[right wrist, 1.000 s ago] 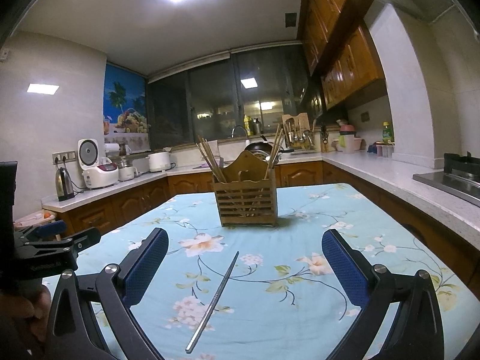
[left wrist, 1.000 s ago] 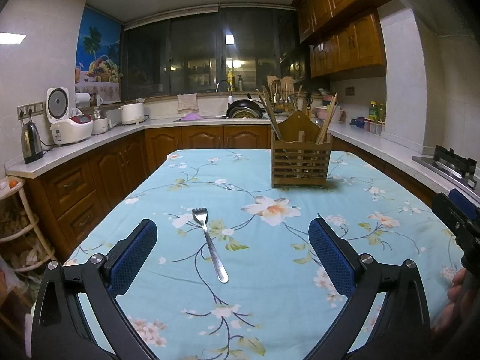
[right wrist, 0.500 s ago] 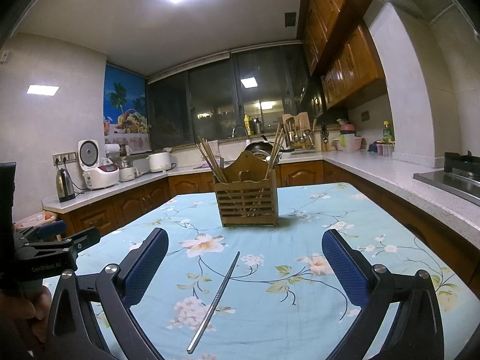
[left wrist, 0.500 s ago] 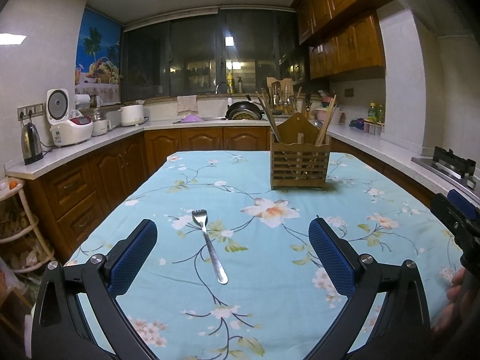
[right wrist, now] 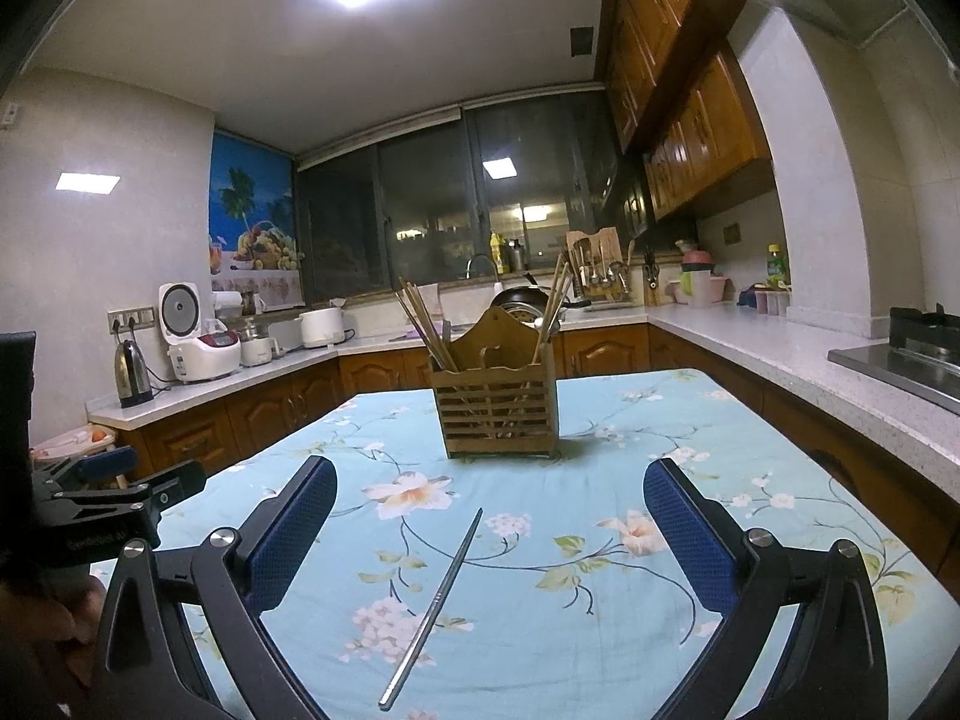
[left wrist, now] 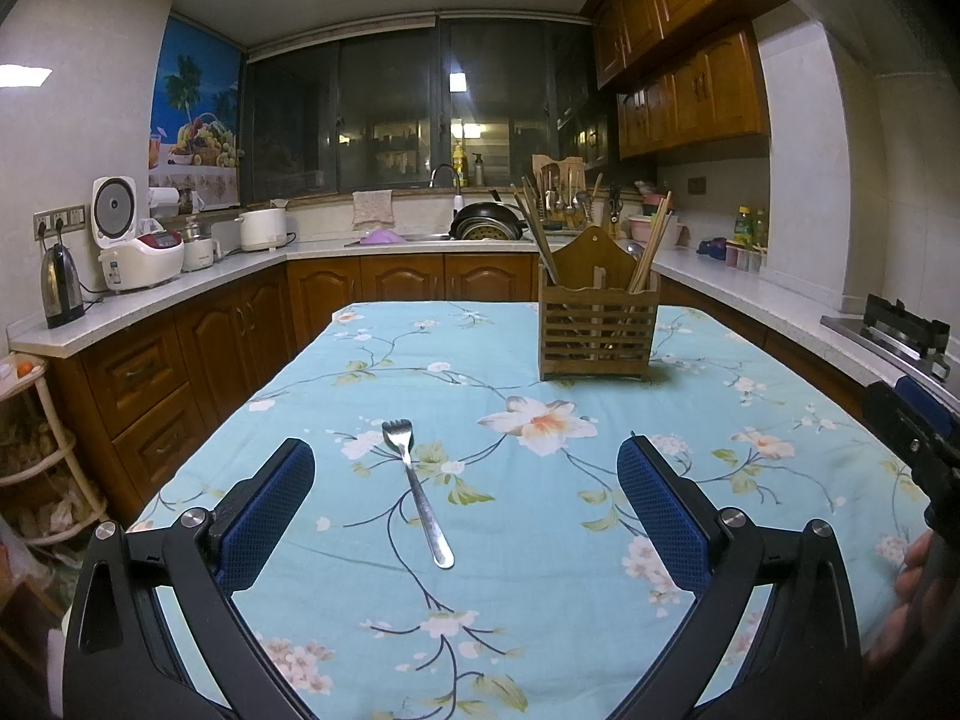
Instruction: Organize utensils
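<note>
Stainless steel items lie flat on the floral blue tablecloth [left wrist: 690, 396]: a fork [left wrist: 417, 486] in my left wrist view and a single metal chopstick [right wrist: 433, 600] in my right wrist view. My left gripper [left wrist: 465, 513] is released, its blue pads wide apart and empty, hovering above the cloth with the fork lying between them, tines pointing away from me. My right gripper [right wrist: 489, 537] is likewise released and empty, the chopstick lying diagonally between its fingers. A slatted wooden utensil holder [left wrist: 594, 333] stands upright further back on the table, well apart from both items, with wooden chopsticks [right wrist: 420, 324] leaning out of its left and right compartments. Neither gripper touches anything
</note>
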Action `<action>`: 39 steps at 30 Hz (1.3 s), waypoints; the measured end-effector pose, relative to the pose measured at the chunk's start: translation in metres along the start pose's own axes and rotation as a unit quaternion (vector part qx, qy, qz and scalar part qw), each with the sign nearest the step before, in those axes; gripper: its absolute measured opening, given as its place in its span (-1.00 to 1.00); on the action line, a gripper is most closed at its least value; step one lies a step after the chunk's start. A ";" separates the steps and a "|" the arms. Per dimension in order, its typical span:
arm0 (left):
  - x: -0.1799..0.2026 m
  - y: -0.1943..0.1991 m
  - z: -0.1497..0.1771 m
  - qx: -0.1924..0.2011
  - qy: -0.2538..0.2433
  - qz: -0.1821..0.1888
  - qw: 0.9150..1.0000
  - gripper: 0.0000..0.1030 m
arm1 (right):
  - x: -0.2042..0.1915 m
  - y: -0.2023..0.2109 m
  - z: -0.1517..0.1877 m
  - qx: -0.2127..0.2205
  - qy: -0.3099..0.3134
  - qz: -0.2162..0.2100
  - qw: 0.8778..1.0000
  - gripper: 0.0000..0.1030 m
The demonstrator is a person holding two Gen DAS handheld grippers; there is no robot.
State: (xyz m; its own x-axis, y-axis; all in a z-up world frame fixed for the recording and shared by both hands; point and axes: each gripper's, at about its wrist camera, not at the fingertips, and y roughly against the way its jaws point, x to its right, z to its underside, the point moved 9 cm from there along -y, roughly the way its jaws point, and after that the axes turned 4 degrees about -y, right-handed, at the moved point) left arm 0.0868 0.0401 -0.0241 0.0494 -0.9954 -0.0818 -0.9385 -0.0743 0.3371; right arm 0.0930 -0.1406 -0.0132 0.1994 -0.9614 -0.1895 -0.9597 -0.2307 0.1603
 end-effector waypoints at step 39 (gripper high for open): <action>0.005 0.001 -0.002 -0.001 0.001 0.001 1.000 1.00 | -0.007 -0.001 -0.004 0.000 -0.002 -0.002 1.000 1.00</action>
State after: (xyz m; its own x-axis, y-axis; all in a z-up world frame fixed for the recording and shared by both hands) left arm 0.0869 0.0347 -0.0220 0.0483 -0.9956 -0.0801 -0.9379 -0.0727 0.3392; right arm 0.0935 -0.1337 -0.0085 0.2032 -0.9598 -0.1936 -0.9586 -0.2353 0.1603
